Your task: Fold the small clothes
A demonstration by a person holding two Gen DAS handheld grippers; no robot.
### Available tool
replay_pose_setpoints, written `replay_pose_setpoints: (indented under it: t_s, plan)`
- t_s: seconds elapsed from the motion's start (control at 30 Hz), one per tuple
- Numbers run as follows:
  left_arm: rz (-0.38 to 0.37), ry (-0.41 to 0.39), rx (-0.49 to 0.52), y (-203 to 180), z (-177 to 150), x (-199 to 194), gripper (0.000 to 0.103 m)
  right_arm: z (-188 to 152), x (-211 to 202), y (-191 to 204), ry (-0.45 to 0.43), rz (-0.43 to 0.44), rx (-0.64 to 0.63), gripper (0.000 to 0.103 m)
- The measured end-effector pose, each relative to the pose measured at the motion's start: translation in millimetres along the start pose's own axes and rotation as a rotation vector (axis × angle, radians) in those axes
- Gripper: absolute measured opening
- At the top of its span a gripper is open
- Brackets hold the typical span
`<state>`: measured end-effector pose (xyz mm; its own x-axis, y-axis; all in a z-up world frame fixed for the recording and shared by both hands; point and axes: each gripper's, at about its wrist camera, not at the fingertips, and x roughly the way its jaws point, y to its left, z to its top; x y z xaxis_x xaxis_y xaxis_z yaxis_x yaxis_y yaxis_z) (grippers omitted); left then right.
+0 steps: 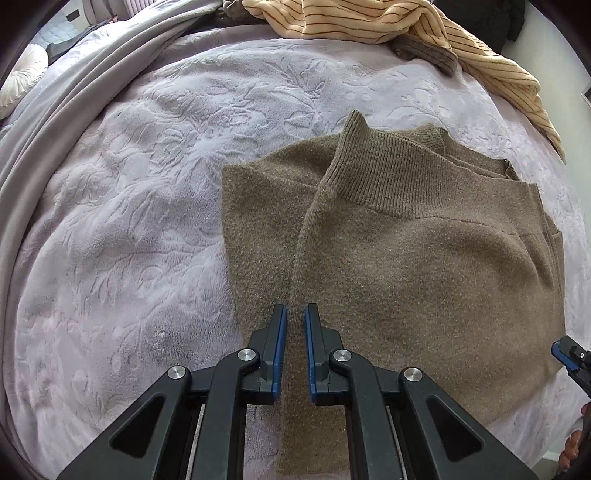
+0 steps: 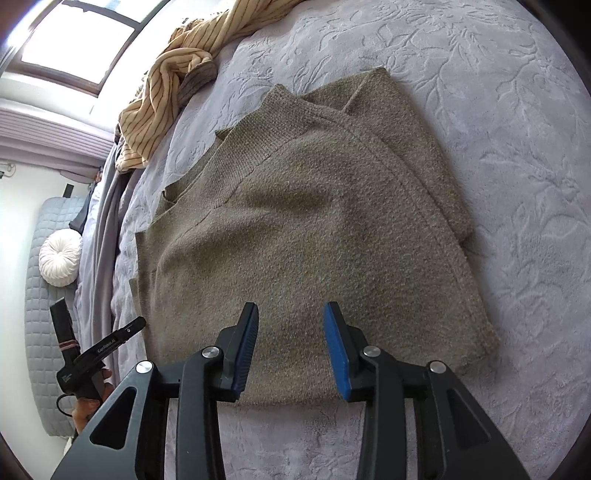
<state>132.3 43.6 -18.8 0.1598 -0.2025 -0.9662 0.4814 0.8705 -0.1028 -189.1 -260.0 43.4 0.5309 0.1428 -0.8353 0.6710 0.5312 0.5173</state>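
One olive-brown knitted sweater with a ribbed collar [image 1: 388, 236] lies flat on the lilac embossed plush bedspread [image 1: 140, 206], roughly mid-bed. We see it partly folded: one side panel is turned in over the body, its long edge running from the collar down toward us, and a ribbed cuff or hem band lies slantwise near the neck.

Left gripper [image 1: 294, 314] hangs low over the near end of that folded edge, blue pads a narrow gap apart with knit visible between them; we cannot tell whether it pinches the cloth or merely straddles it. Right gripper [image 2: 291, 314] hovers over the near hem, jaws spread wide, holding nothing.

We judge the next step is bringing the hem up toward the collar. To do it well we would pinch both layers at each near corner, lift evenly, keep the side edges aligned, and lay the hem down short of the ribbing so nothing bunches. The knit looks thick and soft; a shallow grip may take the top layer only.

Count: one sweater in work, two grippers. Farther off, one cream garment with thin brown stripes [image 1: 399, 26] heaped at the bed's far edge, and one round white pleated cushion [image 2: 60, 256] on a grey quilted surface beside the bed.
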Motion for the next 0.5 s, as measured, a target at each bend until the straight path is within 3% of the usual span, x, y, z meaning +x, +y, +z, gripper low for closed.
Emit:
replay_pose_setpoints:
  t_s: [0.07,0.1,0.13,0.17,0.23,0.33,0.5]
  plan:
    - [-0.008,0.004,-0.015,3.7,-4.7,-0.5,0.013,-5.9,2.5,5.7,0.013,0.009,-0.01,0.041]
    - [-0.007,0.017,-0.022,5.5,-7.3,0.1,0.027,-9.3,3.9,8.3,0.02,0.016,-0.013,0.044]
    - [-0.007,0.03,-0.03,6.9,-9.6,0.7,0.081,-12.6,5.7,11.7,0.029,0.023,-0.02,0.049]
    - [0.008,0.024,-0.042,8.7,-12.5,-1.1,0.101,-16.1,7.5,15.1,0.037,0.027,-0.031,0.052]
    - [0.03,-0.017,-0.031,8.7,-19.5,-8.5,0.102,-23.7,11.1,22.4,0.052,0.027,-0.057,0.054]
    - [0.032,-0.018,-0.043,12.0,-26.7,-10.2,0.102,-35.7,17.2,31.4,0.08,0.043,-0.068,0.058]
    - [0.099,0.016,-0.097,24.5,-27.0,-6.6,0.102,-55.1,27.8,48.0,0.122,0.066,-0.095,0.064]
